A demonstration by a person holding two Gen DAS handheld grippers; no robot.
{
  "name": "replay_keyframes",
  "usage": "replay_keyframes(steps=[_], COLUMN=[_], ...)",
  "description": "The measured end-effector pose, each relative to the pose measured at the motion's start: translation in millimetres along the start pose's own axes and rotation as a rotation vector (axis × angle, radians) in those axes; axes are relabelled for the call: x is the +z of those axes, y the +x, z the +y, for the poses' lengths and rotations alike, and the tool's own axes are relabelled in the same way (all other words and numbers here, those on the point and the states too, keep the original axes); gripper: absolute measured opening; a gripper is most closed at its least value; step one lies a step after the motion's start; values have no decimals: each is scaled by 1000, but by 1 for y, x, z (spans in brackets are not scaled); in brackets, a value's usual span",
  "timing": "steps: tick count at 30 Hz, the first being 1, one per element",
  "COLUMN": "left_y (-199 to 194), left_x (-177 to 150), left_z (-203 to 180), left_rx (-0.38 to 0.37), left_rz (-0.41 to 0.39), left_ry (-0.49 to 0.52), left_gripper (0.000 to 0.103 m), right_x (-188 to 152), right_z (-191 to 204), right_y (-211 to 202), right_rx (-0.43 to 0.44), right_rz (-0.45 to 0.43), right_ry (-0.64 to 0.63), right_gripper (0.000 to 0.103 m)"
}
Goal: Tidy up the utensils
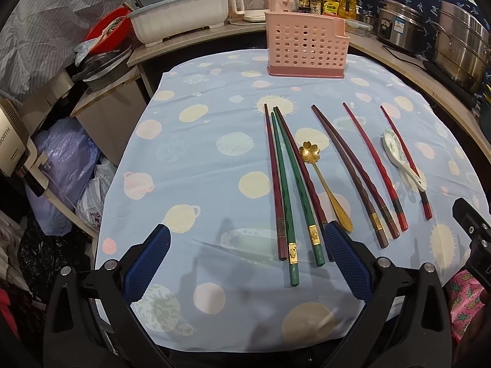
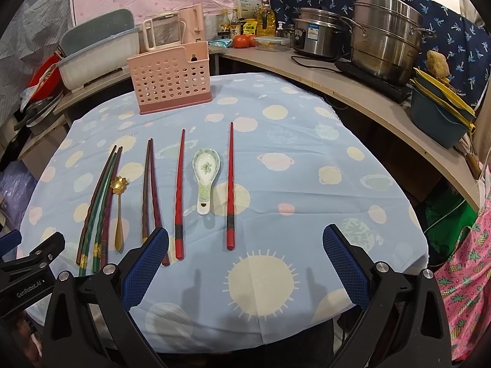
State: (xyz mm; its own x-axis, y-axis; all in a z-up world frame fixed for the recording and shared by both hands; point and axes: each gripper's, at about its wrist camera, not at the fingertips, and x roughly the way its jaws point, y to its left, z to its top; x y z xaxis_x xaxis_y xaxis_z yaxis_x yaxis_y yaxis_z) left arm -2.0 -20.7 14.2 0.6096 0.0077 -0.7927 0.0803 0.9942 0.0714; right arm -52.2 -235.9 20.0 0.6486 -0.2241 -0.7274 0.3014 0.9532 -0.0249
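A pink perforated utensil holder (image 1: 307,44) (image 2: 168,79) stands empty at the far side of the table. Several chopsticks lie in a row: green and dark red ones (image 1: 284,184) (image 2: 98,202), a brown pair (image 1: 353,174) (image 2: 150,193), and two red ones (image 1: 376,165) (image 2: 229,184). A gold flower spoon (image 1: 325,184) (image 2: 118,208) and a white ceramic spoon (image 1: 402,159) (image 2: 206,174) lie among them. My left gripper (image 1: 245,242) is open above the near chopstick ends. My right gripper (image 2: 245,242) is open over the near table edge.
The table has a blue dotted cloth (image 1: 199,159) (image 2: 307,168). Behind it a counter holds a dish rack (image 1: 181,21), kettles, bottles, steel pots (image 2: 383,36) and a blue basin (image 2: 438,116). Bags (image 1: 67,165) lie on the floor at the left.
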Motion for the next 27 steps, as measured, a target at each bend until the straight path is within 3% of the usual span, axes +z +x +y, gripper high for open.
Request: replay_keyframes(steps=[27], left_y=[-7], left_x=[4], left_z=[-2], left_rx=[-44], left_rz=[-6], left_ry=[-6], left_gripper=[96], right_x=[5], right_z=[-1], right_y=[-7], right_rx=[-5], right_rz=[-26], right_ry=[1], right_gripper=[96])
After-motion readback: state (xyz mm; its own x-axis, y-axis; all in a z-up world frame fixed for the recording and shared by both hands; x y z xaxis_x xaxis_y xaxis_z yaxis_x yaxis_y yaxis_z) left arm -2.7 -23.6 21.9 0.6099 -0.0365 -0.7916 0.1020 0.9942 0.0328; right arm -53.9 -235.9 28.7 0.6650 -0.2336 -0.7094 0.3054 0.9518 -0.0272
